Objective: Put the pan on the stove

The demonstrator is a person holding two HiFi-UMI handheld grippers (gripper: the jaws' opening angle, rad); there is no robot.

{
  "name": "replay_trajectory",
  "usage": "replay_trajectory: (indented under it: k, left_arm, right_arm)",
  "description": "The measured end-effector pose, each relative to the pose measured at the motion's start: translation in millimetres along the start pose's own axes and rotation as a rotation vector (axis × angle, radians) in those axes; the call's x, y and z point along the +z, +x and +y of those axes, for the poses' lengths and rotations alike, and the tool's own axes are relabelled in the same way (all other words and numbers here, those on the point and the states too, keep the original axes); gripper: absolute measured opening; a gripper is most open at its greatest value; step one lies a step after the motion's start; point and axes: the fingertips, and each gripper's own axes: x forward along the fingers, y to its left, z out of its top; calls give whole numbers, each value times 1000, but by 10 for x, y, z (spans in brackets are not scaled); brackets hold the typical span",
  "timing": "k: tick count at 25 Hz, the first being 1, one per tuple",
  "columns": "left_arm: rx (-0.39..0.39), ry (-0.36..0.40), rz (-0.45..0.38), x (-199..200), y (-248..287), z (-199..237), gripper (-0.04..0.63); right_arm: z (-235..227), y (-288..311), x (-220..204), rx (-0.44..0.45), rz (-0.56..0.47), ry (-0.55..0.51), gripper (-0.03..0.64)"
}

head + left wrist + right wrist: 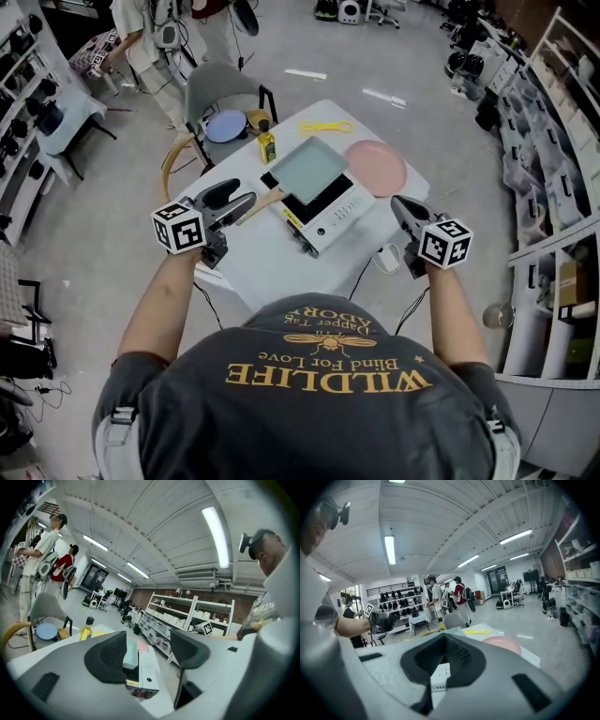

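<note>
Two grippers hover over the near edge of a white desk (258,262), the left gripper (236,197) with its jaws wide apart and nothing between them, the right gripper (400,208) with its jaws closed tip to tip and empty. Around the white portable stove (336,216) lie a pink plate (377,166) just beside its right side, a yellow utensil (326,127) at the desk's far edge, and an oil bottle (267,142) with a black cap near the far left corner. Behind the bottle, a grey chair (220,84) carries a blue plate (225,126). A small white round thing (387,258) sits by the near right corner, close to the right gripper. Nothing lies between either gripper and the stove. The rectangular pan (307,169) already rests on the stove's top, its pale green inside facing up. Its wooden handle (260,203) runs from the pan's near-left corner toward the left gripper, so the long axis lies diagonally across the desk. The handle's end is just beside the left jaws, and whether they touch cannot be told. From the left gripper view the stove (143,672) and pan (131,656) appear edge-on beyond the jaws, with the handle out of sight. The yellow utensil's exact kind is too small to make out.
</note>
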Motion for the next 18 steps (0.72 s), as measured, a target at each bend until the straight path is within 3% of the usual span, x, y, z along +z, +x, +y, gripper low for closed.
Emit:
replay_trajectory:
  k: [4, 8, 14, 18]
  left_arm:
    - [-24, 63, -49, 198, 190, -309, 263]
    - [-30, 109, -95, 377, 350, -529, 189]
    - [-35, 199, -107, 496, 546, -809, 76]
    - [-25, 217, -112, 521, 619, -916, -2]
  right_arm:
    - [40, -61, 155, -2, -25, -14, 0]
    - [81, -119, 331, -6, -55, -25, 0]
    - [213, -178, 614, -4, -103, -52, 0]
    - [281, -224, 741, -4, -128, -59, 0]
